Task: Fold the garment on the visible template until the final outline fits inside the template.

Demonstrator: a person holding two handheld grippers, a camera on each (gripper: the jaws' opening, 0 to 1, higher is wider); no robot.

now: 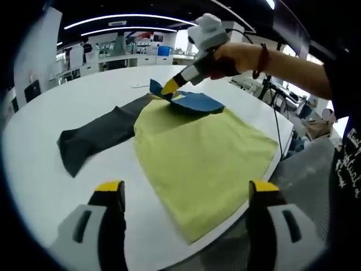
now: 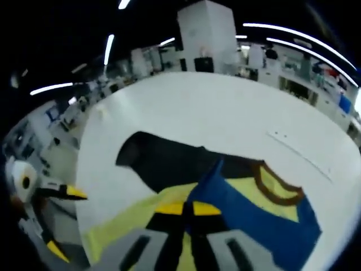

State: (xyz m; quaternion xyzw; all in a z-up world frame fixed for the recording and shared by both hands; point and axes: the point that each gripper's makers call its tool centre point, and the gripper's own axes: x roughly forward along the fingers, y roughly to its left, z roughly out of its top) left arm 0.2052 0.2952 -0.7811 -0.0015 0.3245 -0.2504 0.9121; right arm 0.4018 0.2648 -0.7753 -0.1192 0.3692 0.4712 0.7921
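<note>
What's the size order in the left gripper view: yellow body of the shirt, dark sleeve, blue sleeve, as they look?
Largest to smallest:
1. Yellow body of the shirt
2. Dark sleeve
3. Blue sleeve, pinched by the right gripper

The blue sleeve lies farther from the camera and is partly folded, so its real size could be close to the dark sleeve's.

- T-shirt (image 1: 206,164): pale yellow-green body, a royal blue sleeve (image 1: 197,102) at its far end, and a brown band around the neck opening (image 2: 277,182).
- Template (image 1: 96,138): dark charcoal, plain, lying to the left of and under the yellow cloth.
- Table (image 1: 73,101): plain white.
- Left gripper (image 1: 186,189): grey jaws with black inner faces and yellow tips.
- Right gripper (image 2: 187,210): the same grey, black and yellow, with a white housing behind it.
</note>
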